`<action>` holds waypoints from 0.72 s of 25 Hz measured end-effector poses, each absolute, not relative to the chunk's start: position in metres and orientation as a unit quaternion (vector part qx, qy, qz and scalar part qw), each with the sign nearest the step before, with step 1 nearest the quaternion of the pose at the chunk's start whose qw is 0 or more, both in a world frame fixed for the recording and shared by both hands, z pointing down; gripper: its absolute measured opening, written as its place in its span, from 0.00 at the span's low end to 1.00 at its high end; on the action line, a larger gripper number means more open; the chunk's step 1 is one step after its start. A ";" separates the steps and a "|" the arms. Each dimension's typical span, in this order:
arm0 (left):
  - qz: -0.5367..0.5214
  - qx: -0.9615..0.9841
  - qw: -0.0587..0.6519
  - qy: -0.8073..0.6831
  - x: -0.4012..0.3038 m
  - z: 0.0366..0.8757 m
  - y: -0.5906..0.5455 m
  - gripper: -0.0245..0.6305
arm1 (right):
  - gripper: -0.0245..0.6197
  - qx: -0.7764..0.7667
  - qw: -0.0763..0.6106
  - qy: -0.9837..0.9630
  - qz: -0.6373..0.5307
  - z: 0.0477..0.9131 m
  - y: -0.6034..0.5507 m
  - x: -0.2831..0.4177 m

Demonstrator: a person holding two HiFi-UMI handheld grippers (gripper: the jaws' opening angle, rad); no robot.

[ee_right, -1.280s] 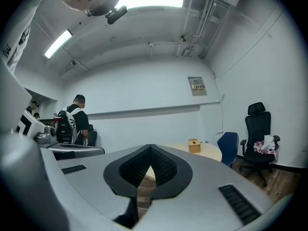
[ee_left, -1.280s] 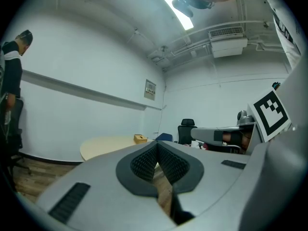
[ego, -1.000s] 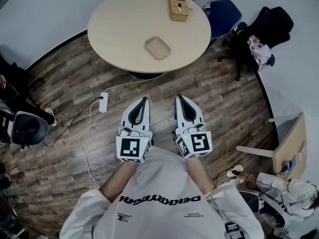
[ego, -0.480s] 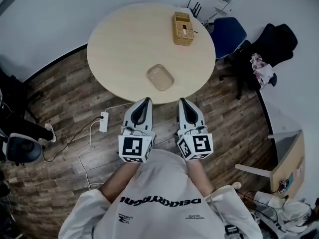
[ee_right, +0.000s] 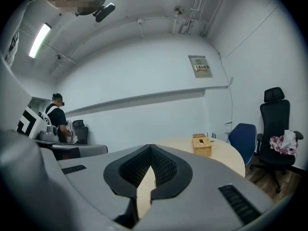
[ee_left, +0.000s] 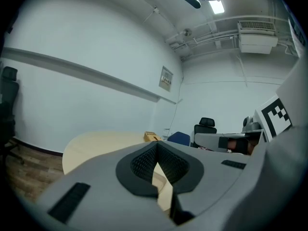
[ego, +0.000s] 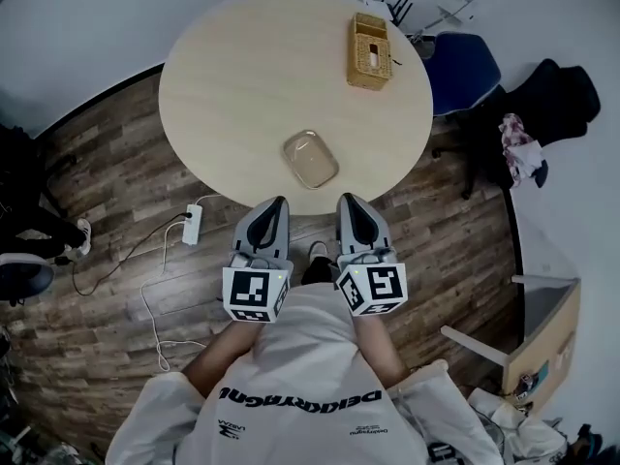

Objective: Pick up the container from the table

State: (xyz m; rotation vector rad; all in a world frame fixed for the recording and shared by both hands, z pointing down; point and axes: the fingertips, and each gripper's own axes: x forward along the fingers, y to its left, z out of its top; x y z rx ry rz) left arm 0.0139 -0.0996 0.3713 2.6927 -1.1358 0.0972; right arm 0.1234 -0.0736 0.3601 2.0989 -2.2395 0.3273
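Note:
The container [ego: 310, 158] is a shallow tan dish with rounded corners, lying near the front edge of the round wooden table [ego: 242, 85]. My left gripper [ego: 278, 201] and right gripper [ego: 346, 199] are held side by side just short of that edge, both pointing at the table. The dish lies a little beyond and between their tips. Both are shut, jaws meeting at the tips, with nothing held. In the left gripper view the left gripper [ee_left: 156, 143] hides the dish, and the right gripper [ee_right: 150, 147] hides it in the right gripper view.
A wicker tissue box [ego: 370, 51] stands at the table's far right. A blue chair [ego: 463, 71] and a black chair with clothes [ego: 542, 114] stand to the right. A white power strip [ego: 192, 225] with cables lies on the wood floor at left.
The person has stepped closer to the table. Both grippers' tips, which were over the floor, now reach the table's front edge near the dish. Both stay shut.

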 end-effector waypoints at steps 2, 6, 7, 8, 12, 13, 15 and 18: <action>0.046 0.907 0.121 -0.401 0.023 0.383 -0.111 0.06 | 0.09 0.664 0.037 -0.737 0.119 0.370 -0.090 0.132; 0.062 0.882 0.153 -0.441 0.034 0.402 -0.140 0.06 | 0.09 0.633 0.055 -0.759 0.142 0.384 -0.125 0.150; 0.062 0.875 0.162 -0.452 0.036 0.406 -0.146 0.06 | 0.09 0.626 0.059 -0.764 0.147 0.388 -0.132 0.155; 0.062 0.868 0.171 -0.463 0.039 0.411 -0.151 0.06 | 0.09 0.618 0.065 -0.768 0.153 0.393 -0.139 0.158; 0.078 0.842 0.203 -0.494 0.051 0.437 -0.163 0.06 | 0.09 0.588 0.089 -0.784 0.179 0.420 -0.158 0.171; 0.083 0.837 0.209 -0.499 0.055 0.442 -0.163 0.06 | 0.09 0.583 0.095 -0.785 0.186 0.428 -0.161 0.175; 0.093 0.829 0.222 -0.505 0.063 0.453 -0.162 0.06 | 0.09 0.574 0.106 -0.787 0.199 0.442 -0.163 0.182; 0.109 0.820 0.242 -0.508 0.073 0.474 -0.162 0.06 | 0.09 0.561 0.120 -0.790 0.216 0.462 -0.169 0.188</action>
